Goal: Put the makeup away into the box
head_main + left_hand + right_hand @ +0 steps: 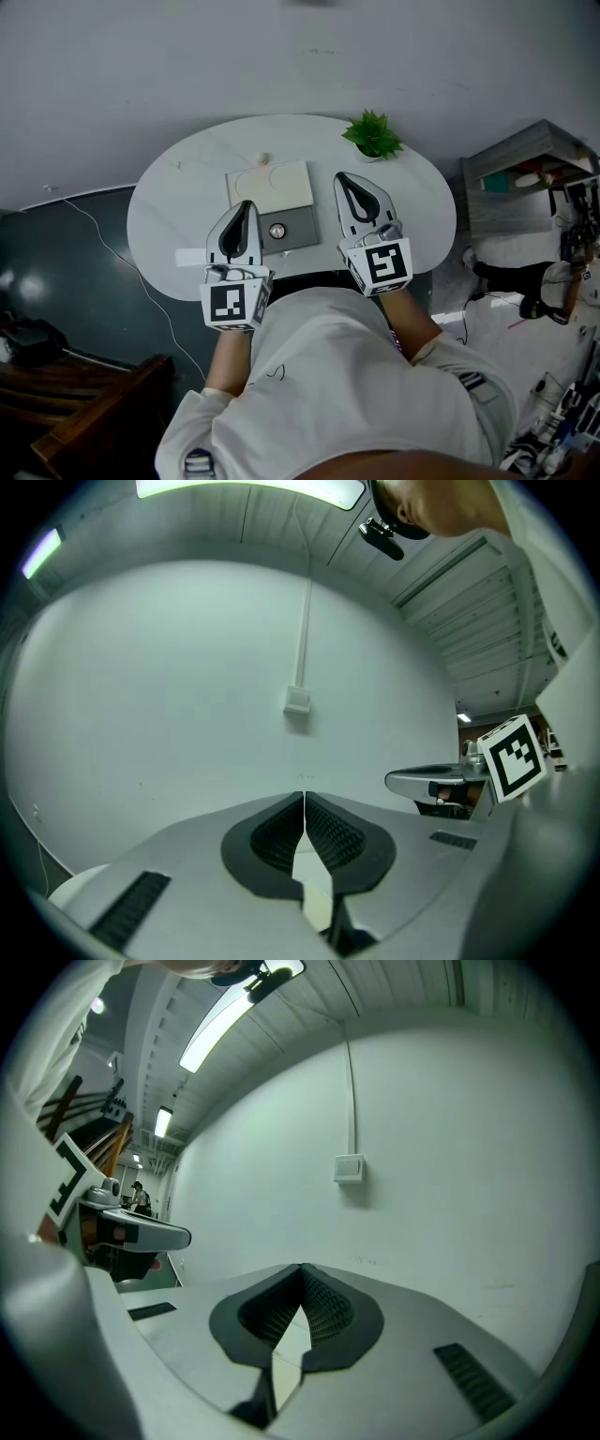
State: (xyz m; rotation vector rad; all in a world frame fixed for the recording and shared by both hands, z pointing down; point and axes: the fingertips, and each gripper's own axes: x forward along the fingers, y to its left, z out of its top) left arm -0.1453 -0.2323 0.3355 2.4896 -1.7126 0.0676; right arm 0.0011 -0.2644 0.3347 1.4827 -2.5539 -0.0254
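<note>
On the white oval table (178, 202) lies a flat box (286, 192) with a cream part at the back and a grey part (298, 230) in front. A small round silver item (277, 230) rests on the grey part. A small pale ball-like item (262, 158) sits behind the box. My left gripper (247, 204) hovers over the box's front left corner, jaws shut and empty (304, 794). My right gripper (343, 176) is held level just right of the box, also shut and empty (301, 1267).
A small green plant (373, 134) stands at the table's back right. A white strip (190, 257) lies near the front left edge. A grey shelf unit (525, 173) stands to the right. A dark wooden piece of furniture (84, 403) is at the lower left. The person's body covers the table's front edge.
</note>
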